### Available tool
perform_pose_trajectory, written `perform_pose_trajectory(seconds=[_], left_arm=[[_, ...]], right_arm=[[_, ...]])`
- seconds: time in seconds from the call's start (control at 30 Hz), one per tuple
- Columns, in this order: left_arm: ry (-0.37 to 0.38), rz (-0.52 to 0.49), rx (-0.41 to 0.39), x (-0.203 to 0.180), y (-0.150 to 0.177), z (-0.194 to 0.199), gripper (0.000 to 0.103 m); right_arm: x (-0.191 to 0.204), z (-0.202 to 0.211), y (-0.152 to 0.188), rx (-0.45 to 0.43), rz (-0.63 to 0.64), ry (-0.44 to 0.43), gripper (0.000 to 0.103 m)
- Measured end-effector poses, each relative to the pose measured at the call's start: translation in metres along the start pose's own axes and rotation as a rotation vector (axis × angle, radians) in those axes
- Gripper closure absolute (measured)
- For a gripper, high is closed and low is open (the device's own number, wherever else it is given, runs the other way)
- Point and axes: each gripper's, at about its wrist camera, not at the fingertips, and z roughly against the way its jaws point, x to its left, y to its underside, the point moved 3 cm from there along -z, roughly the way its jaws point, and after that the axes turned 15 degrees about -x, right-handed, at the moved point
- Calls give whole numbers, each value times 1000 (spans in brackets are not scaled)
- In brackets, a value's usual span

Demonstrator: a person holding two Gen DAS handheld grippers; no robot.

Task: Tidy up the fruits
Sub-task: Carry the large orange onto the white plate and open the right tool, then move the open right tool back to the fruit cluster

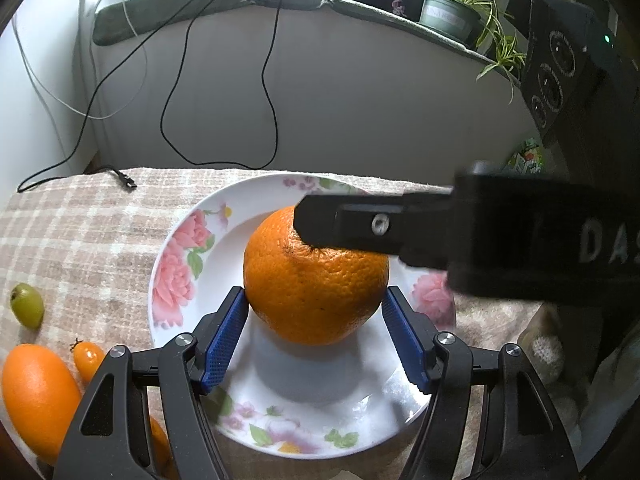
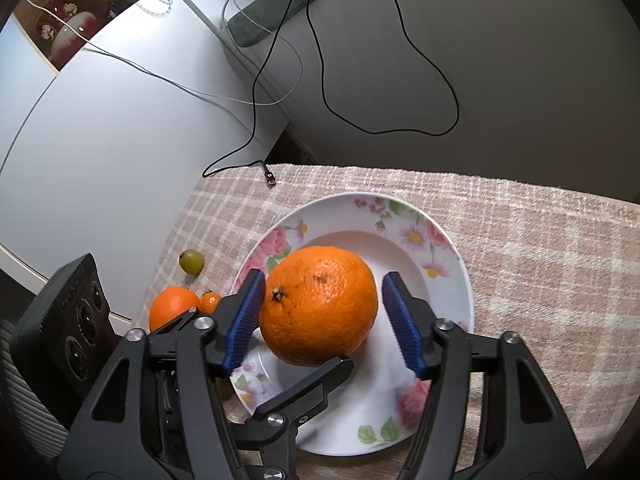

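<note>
A large orange (image 1: 316,280) (image 2: 320,308) sits in a white flowered plate (image 1: 180,248) (image 2: 448,240) on a checked cloth. My left gripper (image 1: 314,320) is open, its blue pads on either side of the orange's near part, the left pad about touching it. My right gripper (image 2: 324,316) is open too and straddles the orange from the other side; its left pad is close against the fruit. In the left wrist view a black finger of the right gripper (image 1: 344,224) crosses over the orange. A left gripper finger (image 2: 308,384) shows under the orange in the right wrist view.
Left of the plate on the cloth lie a smaller orange (image 1: 38,400) (image 2: 173,306), a small orange tomato (image 1: 88,358) (image 2: 211,301) and a green fruit (image 1: 27,306) (image 2: 191,261). A black cable plug (image 1: 126,180) (image 2: 271,178) lies at the cloth's far edge. A potted plant (image 1: 450,14) stands on the sill.
</note>
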Motion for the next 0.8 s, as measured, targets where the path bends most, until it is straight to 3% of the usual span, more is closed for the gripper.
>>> perform_pose_trajectory(seconds=[0.27, 0.47, 0.8], left_arm=[[-2, 3, 13, -1, 8, 4, 33], [2, -6, -11, 1, 9, 24, 33], [10, 51, -74, 30, 8, 70, 33]], right_arm=[[-2, 10, -1, -30, 17, 43, 29], [5, 22, -1, -67, 70, 89, 29], [31, 48, 1, -138, 115, 94, 29]])
